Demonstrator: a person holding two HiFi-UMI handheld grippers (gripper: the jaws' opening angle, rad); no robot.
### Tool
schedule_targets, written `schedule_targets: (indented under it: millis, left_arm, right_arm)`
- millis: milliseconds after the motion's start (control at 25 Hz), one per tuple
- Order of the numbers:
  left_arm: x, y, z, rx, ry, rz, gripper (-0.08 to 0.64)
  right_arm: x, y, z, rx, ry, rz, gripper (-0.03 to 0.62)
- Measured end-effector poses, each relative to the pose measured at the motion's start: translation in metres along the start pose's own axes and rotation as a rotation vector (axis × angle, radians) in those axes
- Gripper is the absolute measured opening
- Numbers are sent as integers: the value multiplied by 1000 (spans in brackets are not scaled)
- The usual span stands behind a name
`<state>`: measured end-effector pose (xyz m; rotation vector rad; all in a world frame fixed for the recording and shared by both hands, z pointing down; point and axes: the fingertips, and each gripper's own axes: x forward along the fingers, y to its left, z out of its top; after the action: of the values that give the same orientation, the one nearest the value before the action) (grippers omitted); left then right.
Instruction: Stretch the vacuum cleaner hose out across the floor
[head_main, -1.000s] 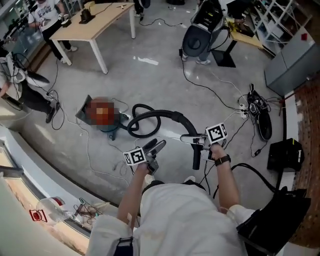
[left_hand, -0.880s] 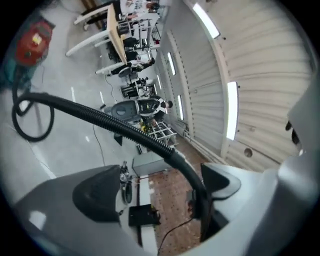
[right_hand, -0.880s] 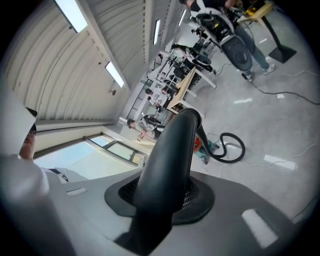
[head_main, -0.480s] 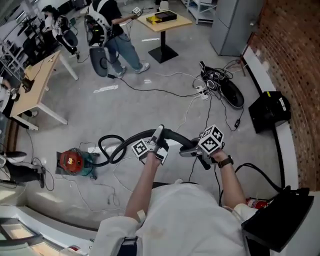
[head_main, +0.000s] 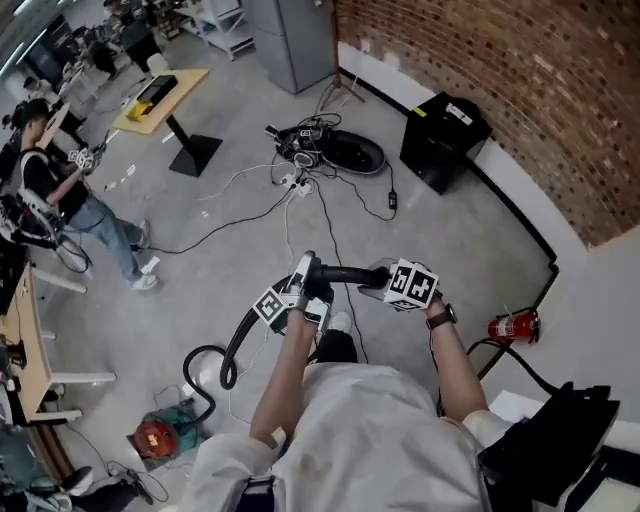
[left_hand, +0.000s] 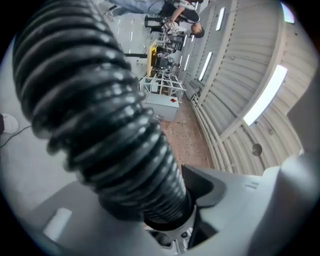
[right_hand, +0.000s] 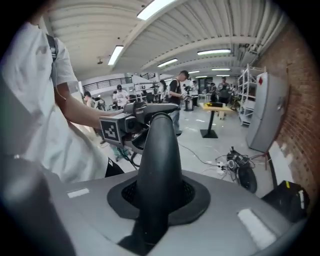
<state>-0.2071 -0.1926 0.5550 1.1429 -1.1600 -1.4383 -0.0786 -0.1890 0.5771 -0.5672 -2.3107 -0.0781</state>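
Note:
A black ribbed vacuum hose (head_main: 228, 350) runs from the red and teal vacuum cleaner (head_main: 152, 438) at the lower left, loops on the floor and rises to my grippers. My left gripper (head_main: 303, 280) has the ribbed hose (left_hand: 105, 125) between its closing jaws, and the pads of the left gripper (left_hand: 165, 200) touch it. The hose's smooth curved end tube (head_main: 345, 274) leads on to my right gripper (head_main: 378, 284). In the right gripper view the jaws of the right gripper (right_hand: 155, 200) close on that smooth black tube (right_hand: 157, 160).
A brick wall (head_main: 500, 90) runs along the right with a black box (head_main: 445, 125) and a red fire extinguisher (head_main: 510, 326) at its foot. Cables and a power strip (head_main: 296, 182) lie ahead beside a black heap (head_main: 335, 150). A person (head_main: 60, 200) stands left, by a small table (head_main: 158, 95).
The view has swung from the desks toward the brick wall. The hose coil has been drawn out, the vacuum now trails at lower left. My left gripper moved onto the hose and closed round it.

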Motion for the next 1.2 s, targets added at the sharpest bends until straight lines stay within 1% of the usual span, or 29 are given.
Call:
schedule_targets:
  millis: [120, 200, 280, 440, 600, 640, 720, 800, 840, 1000, 1080, 1200]
  left_arm:
    - [80, 13, -43, -43, 127, 16, 239]
    - [127, 27, -71, -73, 172, 19, 230]
    - [176, 46, -101, -87, 203, 23, 225]
    - [282, 76, -172, -116, 284, 17, 224]
    - [367, 86, -222, -153, 341, 5, 221]
    - [384, 88, -235, -170, 352, 9, 221]
    - [407, 99, -263, -209, 363, 42, 221]
    - [424, 116, -288, -221, 364, 79, 222]
    - [435, 123, -301, -210, 367, 87, 222]
    - [494, 139, -353, -118, 367, 87, 221]
    - [526, 142, -381, -111, 337, 66, 221]
    - [557, 145, -414, -127, 277, 43, 221]
  right_arm:
    - [-46, -57, -37, 28, -26, -170, 80]
    - [-73, -97, -65, 21, -32, -257, 85]
    - [-103, -136, -99, 30, -21, -321, 86]
    - [-176, -216, -169, 119, 26, -439, 86]
    - [-238, -272, -206, 161, 38, -510, 86]
    - [-252, -283, -215, 168, 44, -520, 86]
    - [-275, -296, -237, 176, 65, -527, 86]
    - [-292, -308, -265, 171, 82, -518, 87]
    - [-300, -315, -278, 170, 73, -511, 87]
    - [-343, -355, -331, 182, -14, -488, 87]
    - [-373, -380, -353, 151, -21, -474, 87]
    - [-413, -406, -377, 87, 2, -433, 89]
